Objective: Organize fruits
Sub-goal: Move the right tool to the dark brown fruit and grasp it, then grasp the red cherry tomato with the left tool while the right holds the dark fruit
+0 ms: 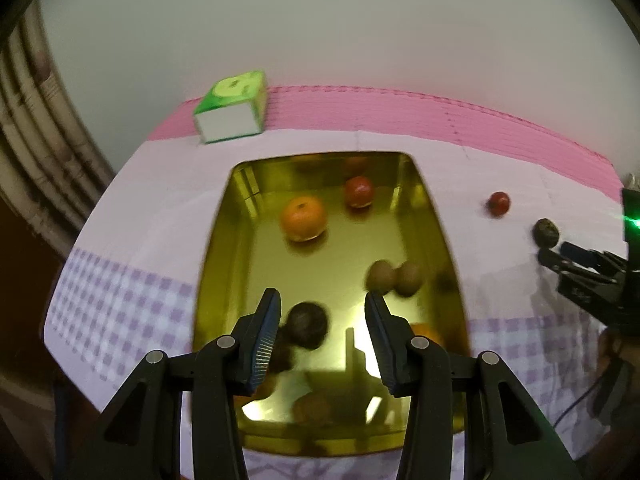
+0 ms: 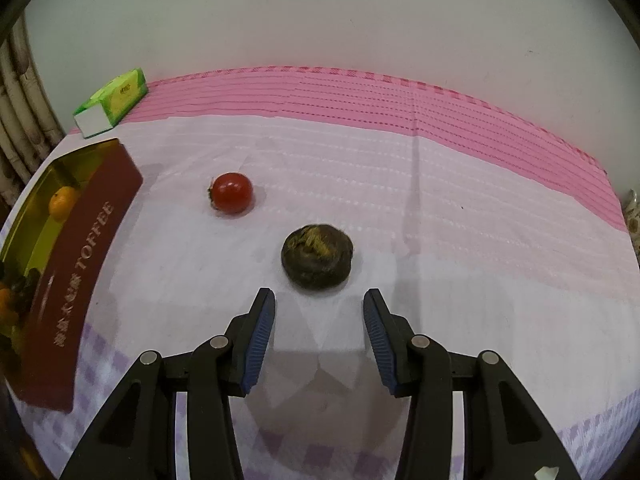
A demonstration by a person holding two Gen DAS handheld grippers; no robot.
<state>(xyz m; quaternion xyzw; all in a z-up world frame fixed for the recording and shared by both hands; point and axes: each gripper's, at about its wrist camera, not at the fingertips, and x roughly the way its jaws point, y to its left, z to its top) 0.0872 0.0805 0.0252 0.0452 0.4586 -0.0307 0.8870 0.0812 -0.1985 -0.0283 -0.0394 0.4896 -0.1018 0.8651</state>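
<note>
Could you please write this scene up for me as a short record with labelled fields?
tin: gold tin, open, on the cloth
in tin: orange, tomato, two kiwis, dark fruit
outside tin: tomato, dark fruit, both on cloth, apart
left tongs: open, empty, over the tin
right tongs: open, empty, just short of the dark fruit
other: green box at far left
</note>
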